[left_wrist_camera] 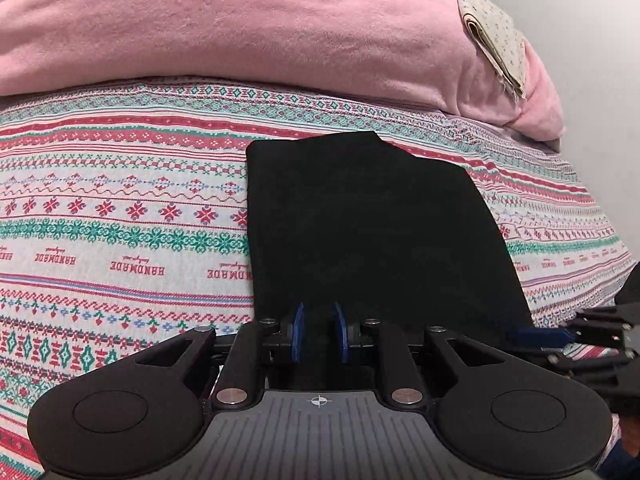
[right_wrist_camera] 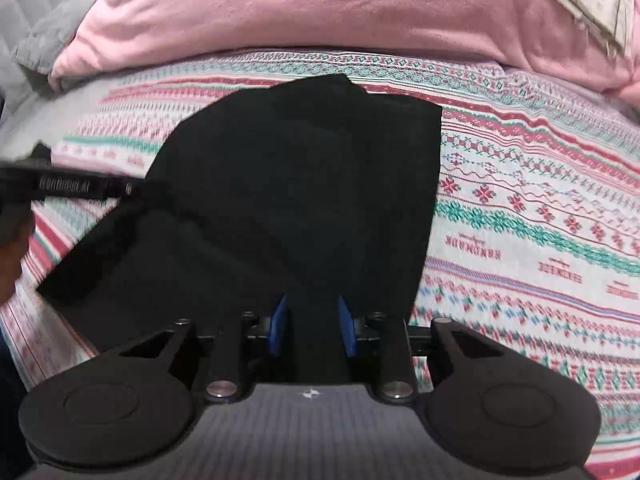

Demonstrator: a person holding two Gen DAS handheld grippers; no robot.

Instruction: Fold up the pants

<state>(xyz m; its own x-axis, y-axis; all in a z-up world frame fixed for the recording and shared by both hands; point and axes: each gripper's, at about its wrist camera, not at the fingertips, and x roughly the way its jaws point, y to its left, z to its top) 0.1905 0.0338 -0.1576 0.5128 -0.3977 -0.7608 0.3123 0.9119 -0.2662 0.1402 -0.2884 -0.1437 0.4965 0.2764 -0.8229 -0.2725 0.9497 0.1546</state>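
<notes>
Black pants [left_wrist_camera: 360, 224] lie folded in a long flat strip on the patterned bedspread [left_wrist_camera: 120, 208]. My left gripper [left_wrist_camera: 319, 330] is at the near end of the strip, its blue pads slightly apart with black cloth between them. In the right wrist view the pants [right_wrist_camera: 288, 192] spread wider, with a near-left corner lifted. My right gripper [right_wrist_camera: 312, 326] sits over the near edge, its blue pads apart with cloth between them. The other gripper [right_wrist_camera: 72, 188] shows at the left edge, blurred.
A pink blanket [left_wrist_camera: 260, 28] is heaped along the far side of the bed. A folded cream floral cloth [left_wrist_camera: 492, 36] rests on it at the right. A grey blanket [right_wrist_camera: 44, 28] lies at the far left. The right gripper's side [left_wrist_camera: 576, 340] shows at the right edge.
</notes>
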